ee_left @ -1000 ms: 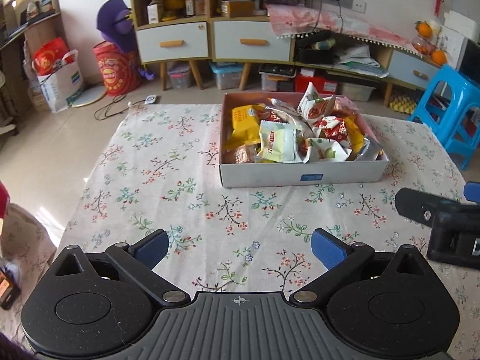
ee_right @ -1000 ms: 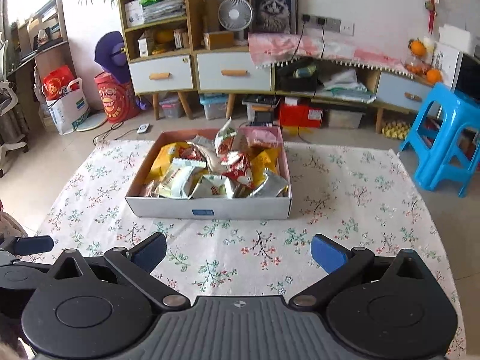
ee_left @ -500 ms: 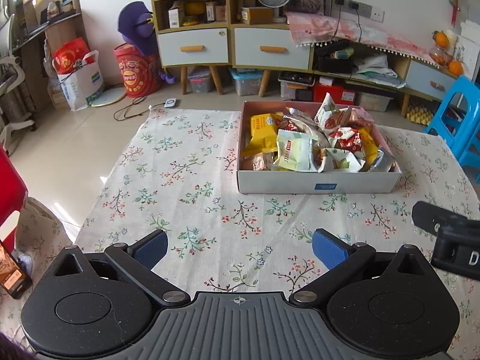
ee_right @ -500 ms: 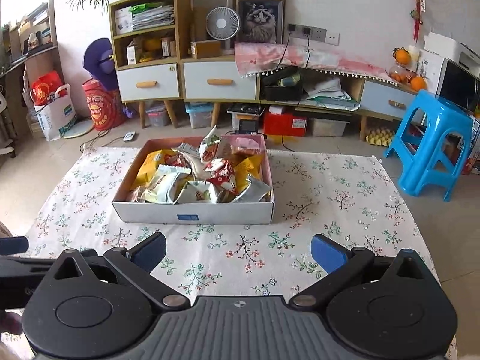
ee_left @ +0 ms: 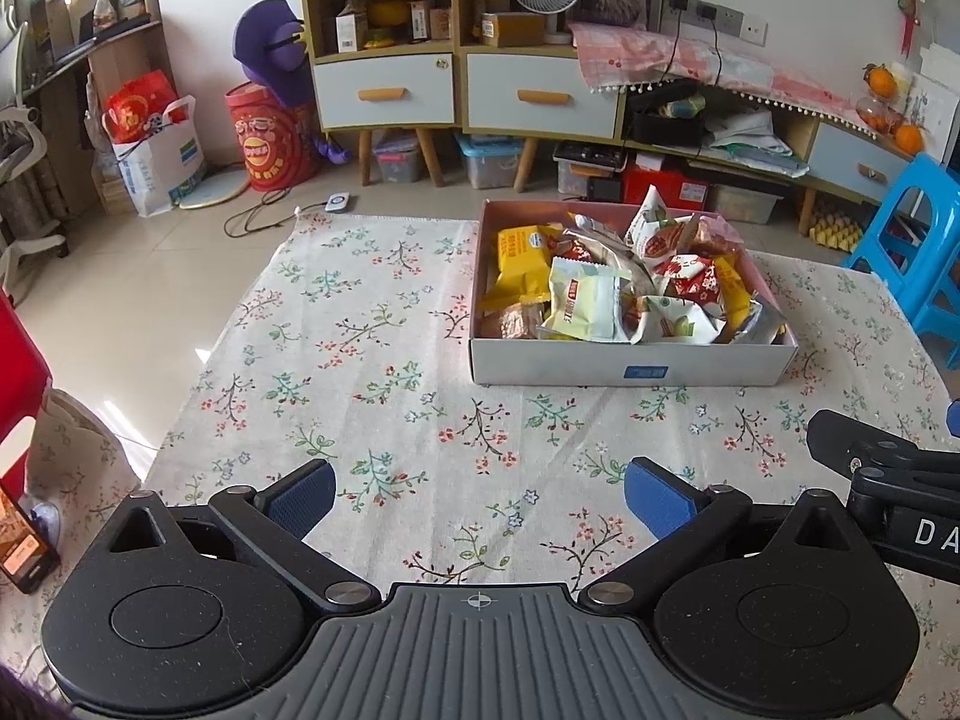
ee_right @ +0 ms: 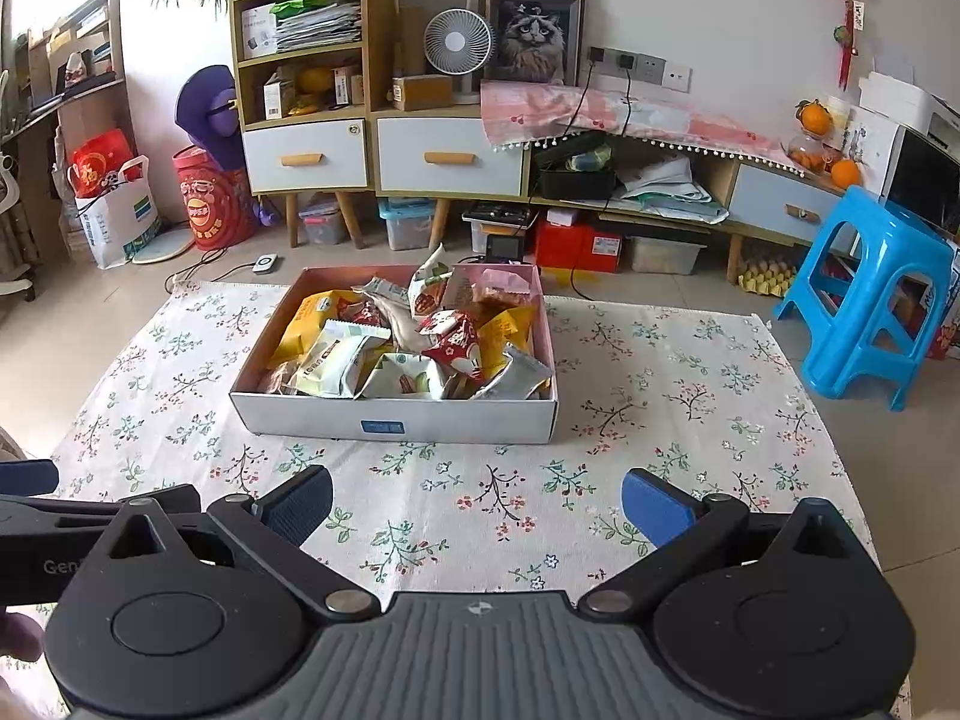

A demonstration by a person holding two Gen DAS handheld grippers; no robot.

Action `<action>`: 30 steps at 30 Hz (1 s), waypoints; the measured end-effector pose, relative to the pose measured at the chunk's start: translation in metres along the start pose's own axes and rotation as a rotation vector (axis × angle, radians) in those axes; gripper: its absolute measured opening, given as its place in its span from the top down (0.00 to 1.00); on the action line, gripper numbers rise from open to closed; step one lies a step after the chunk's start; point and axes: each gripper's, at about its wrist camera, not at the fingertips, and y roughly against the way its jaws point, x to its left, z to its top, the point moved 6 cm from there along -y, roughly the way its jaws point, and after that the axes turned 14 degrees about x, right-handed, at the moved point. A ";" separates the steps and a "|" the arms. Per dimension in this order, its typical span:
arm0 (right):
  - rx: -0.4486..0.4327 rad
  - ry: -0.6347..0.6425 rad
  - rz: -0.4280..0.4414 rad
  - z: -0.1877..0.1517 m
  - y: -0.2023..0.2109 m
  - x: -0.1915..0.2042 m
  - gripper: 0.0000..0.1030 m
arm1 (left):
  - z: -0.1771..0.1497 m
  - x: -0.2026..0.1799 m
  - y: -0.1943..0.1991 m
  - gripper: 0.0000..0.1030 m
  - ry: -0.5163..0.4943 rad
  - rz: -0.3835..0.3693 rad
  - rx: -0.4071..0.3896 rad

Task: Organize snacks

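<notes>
With both the left gripper [ee_left: 478,495] and the right gripper [ee_right: 476,501] spread and empty, well short of the snack box [ee_right: 396,419], each should approach one top packet separately.

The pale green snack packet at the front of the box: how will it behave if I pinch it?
The pale green snack packet looks puffy and crinkled, so it will probably squash and feel light. Its glossy film may slip between the pads. It overlaps neighbouring packets in the box, so lifting it could drag them along.
</notes>
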 end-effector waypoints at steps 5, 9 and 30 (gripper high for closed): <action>0.000 0.001 -0.001 0.000 0.000 0.000 0.10 | 0.000 0.002 0.001 0.00 0.003 0.000 0.003; -0.001 0.003 -0.002 0.001 0.000 0.001 0.10 | 0.000 0.002 0.000 0.00 0.003 -0.001 0.004; 0.003 0.002 -0.002 0.000 -0.001 0.000 0.10 | -0.001 0.003 -0.001 0.00 0.005 0.002 0.012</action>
